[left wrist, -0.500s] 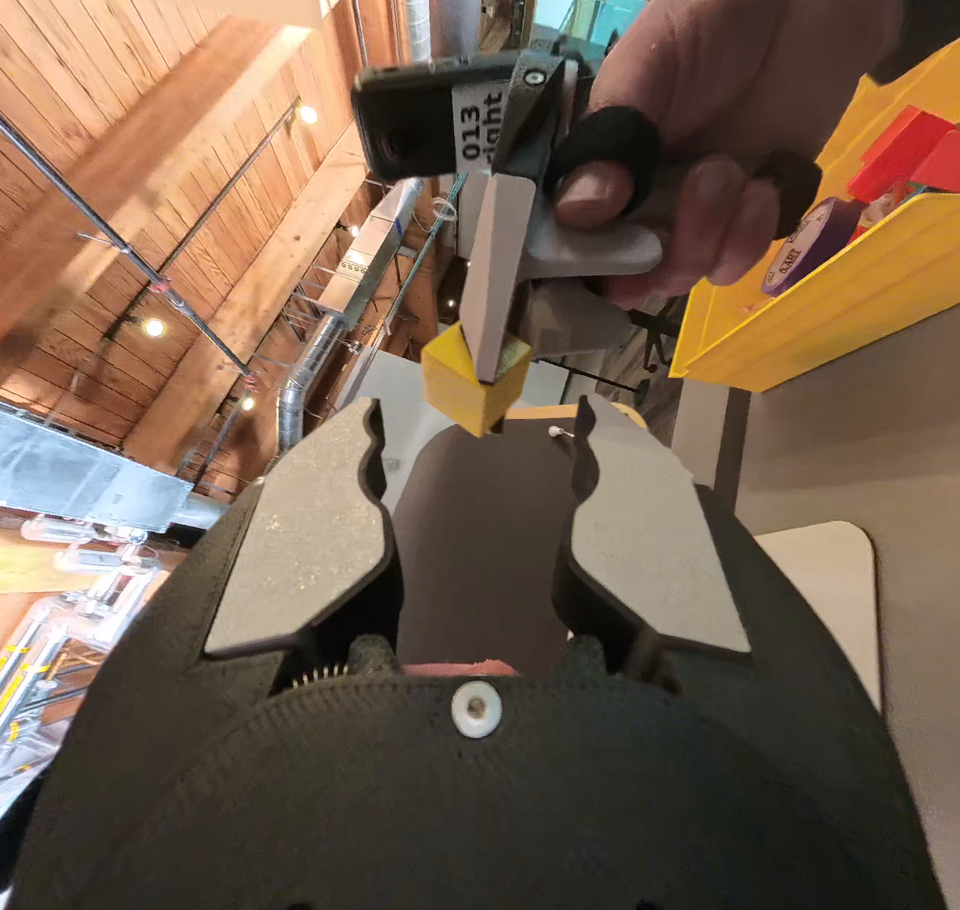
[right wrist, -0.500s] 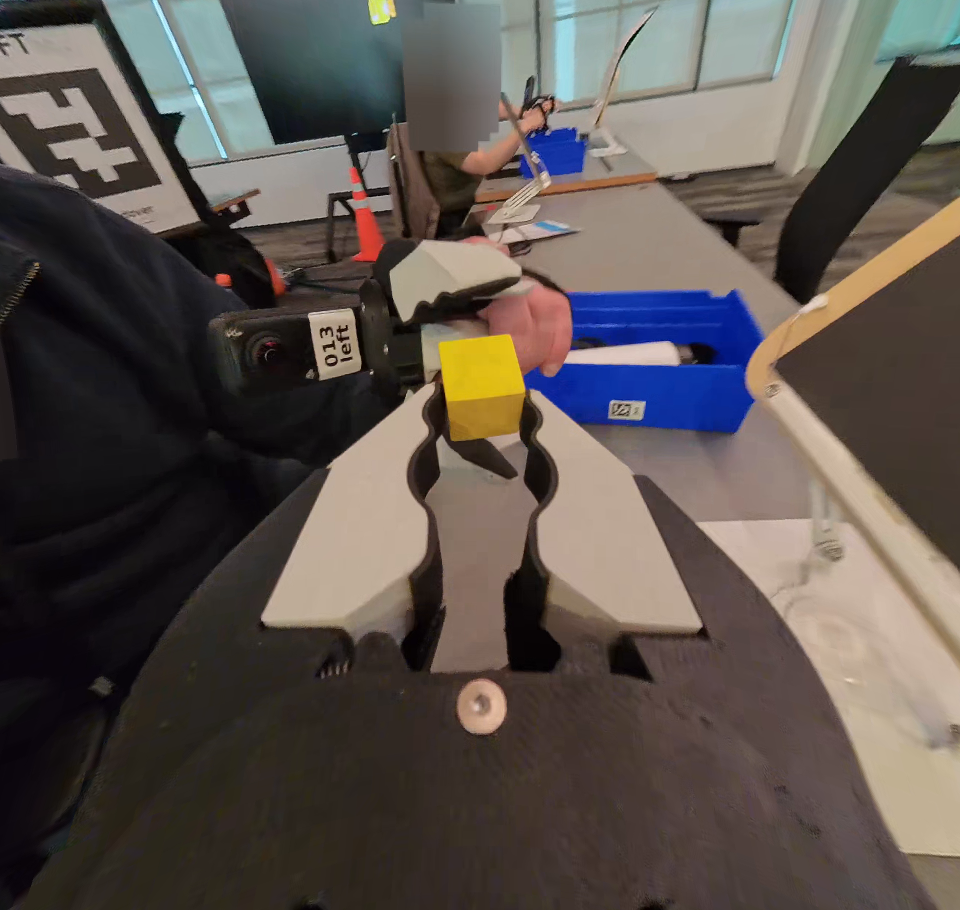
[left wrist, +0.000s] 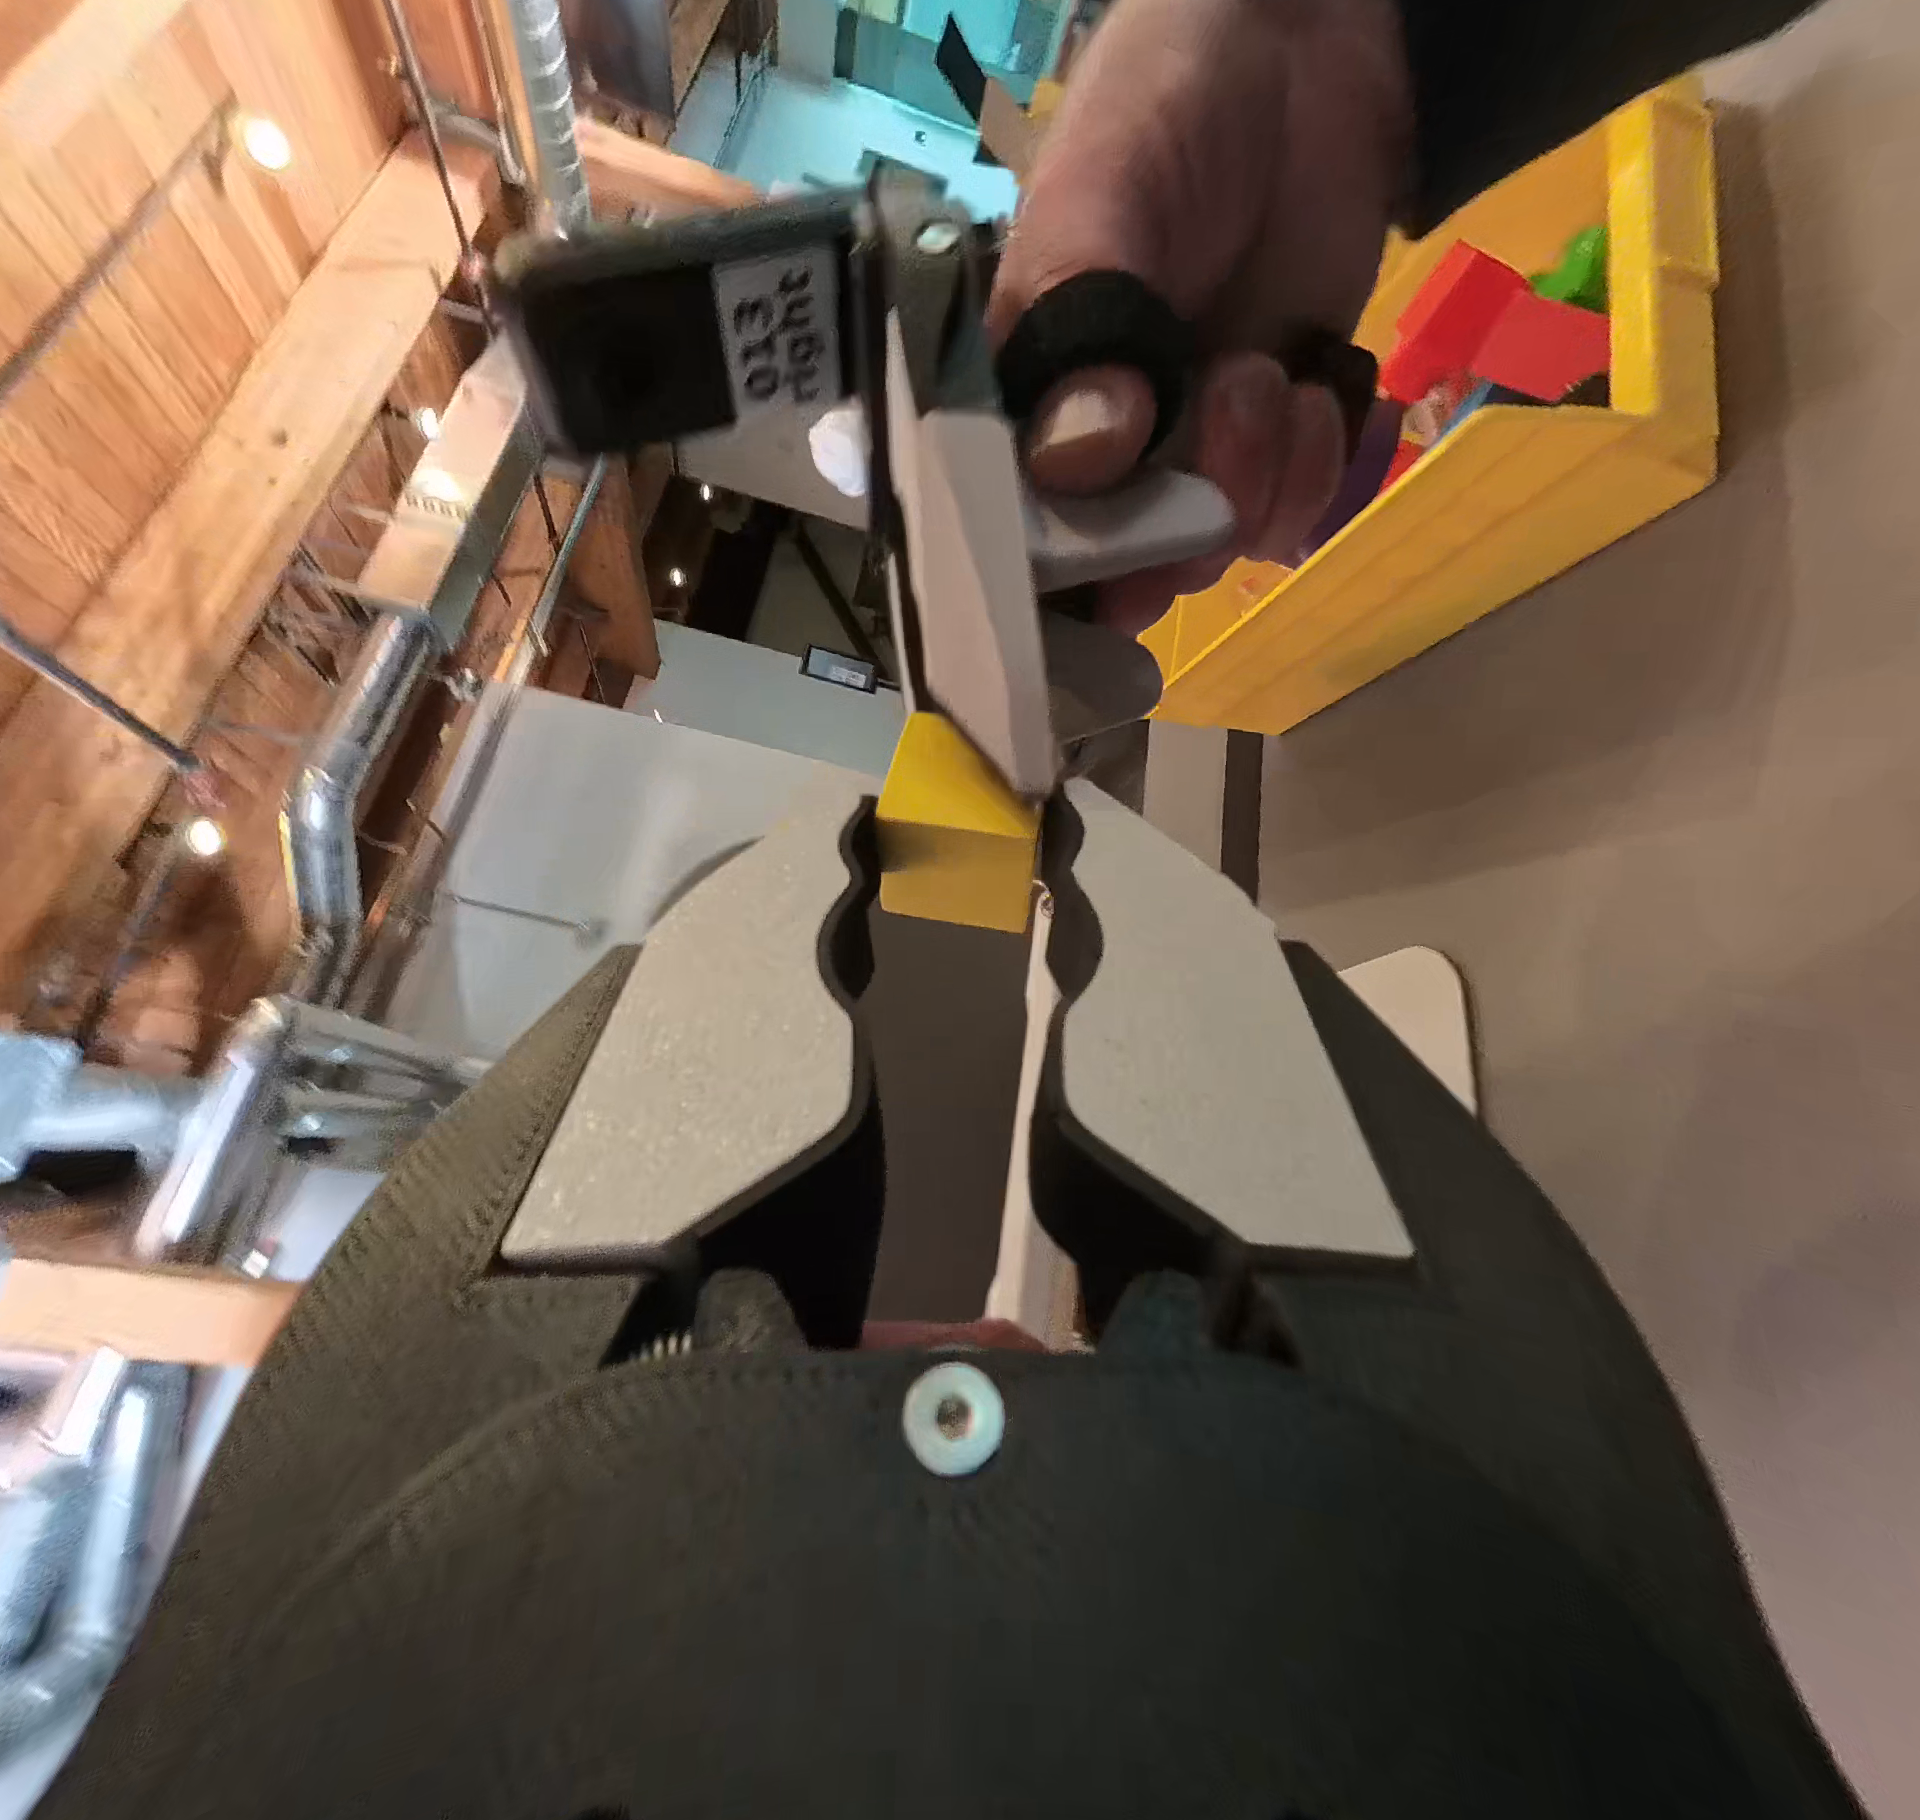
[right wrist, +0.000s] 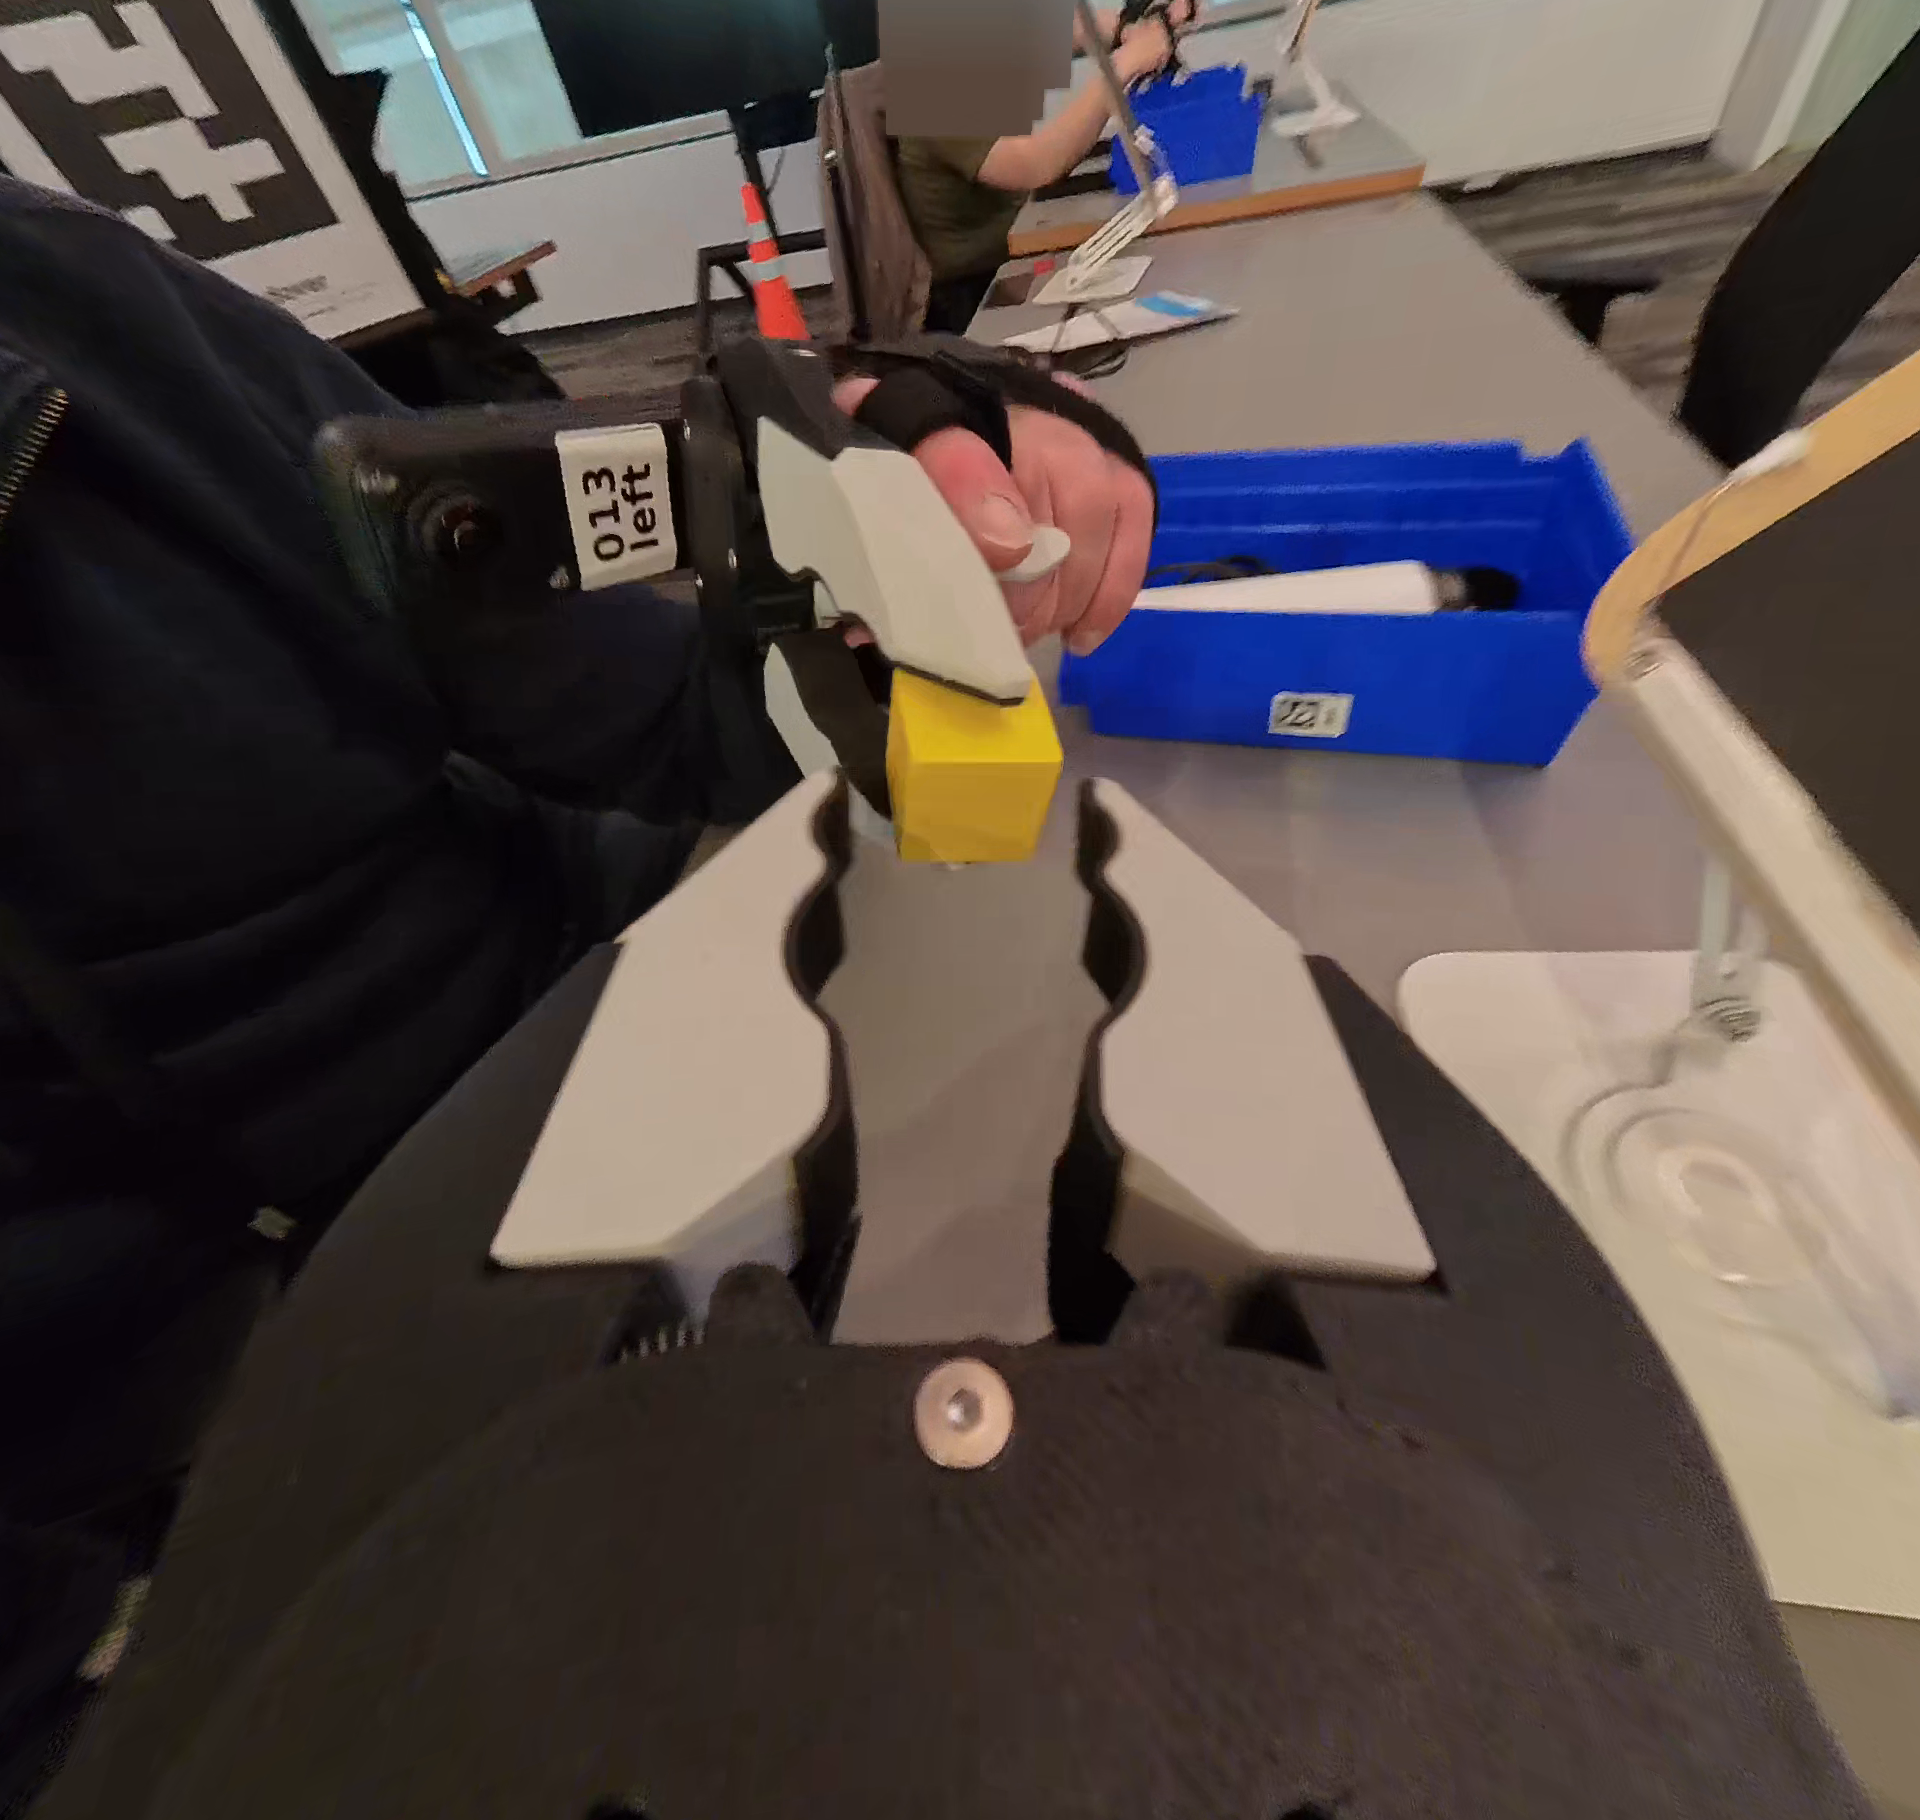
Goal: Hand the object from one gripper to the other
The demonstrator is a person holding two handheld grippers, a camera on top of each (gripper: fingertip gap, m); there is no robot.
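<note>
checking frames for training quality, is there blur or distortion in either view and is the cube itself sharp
Left wrist view: background ceiling and pipes smeared by motion blur, the yellow bin soft, strong wide-angle bending; the cube fairly crisp. Right wrist view: the cube sharp, the blue bin and table edges slightly blurred, fisheye curvature at the borders.

yellow bin (left wrist: 1475, 565) right of the fingers, red blocks (left wrist: 1496, 336) and a green piece (left wrist: 1579, 264) inside. blue bin (right wrist: 1351, 669) beyond the right fingertip, white roll (right wrist: 1299, 588) in it. orange cone (right wrist: 767, 264) far past the fingers.
</note>
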